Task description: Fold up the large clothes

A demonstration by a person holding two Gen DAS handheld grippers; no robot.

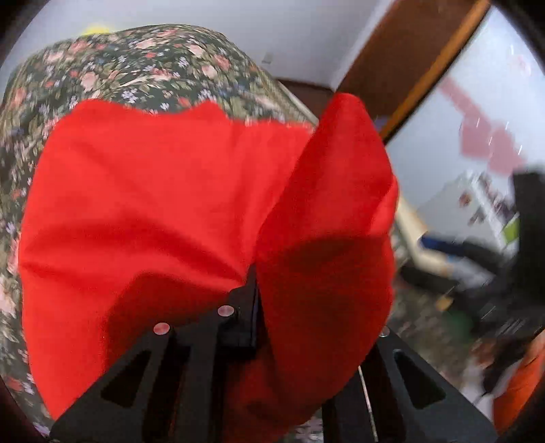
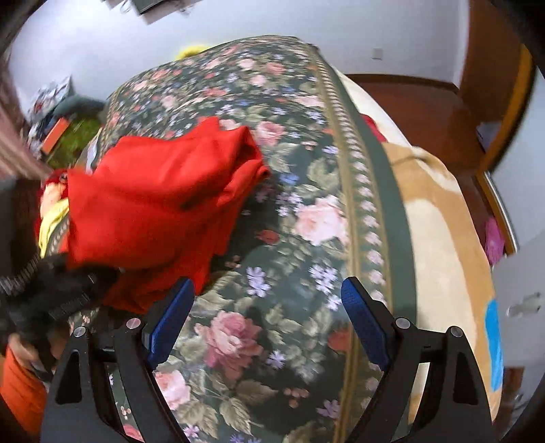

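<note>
One floral bedspread (image 2: 306, 211) under red garment (image 1: 153, 191), left claw (image 1: 253, 283) clenched on it, right claw (image 2: 269, 317) released, white walls (image 2: 340, 24).

Bright even light, motion blur, fisheye edges

No text, label, brand, number or sign is showing legibly in either view; the small packages and papers lying beyond the dark green floral bedspread (image 2: 306, 204) are appearing too blurred to read.
</note>
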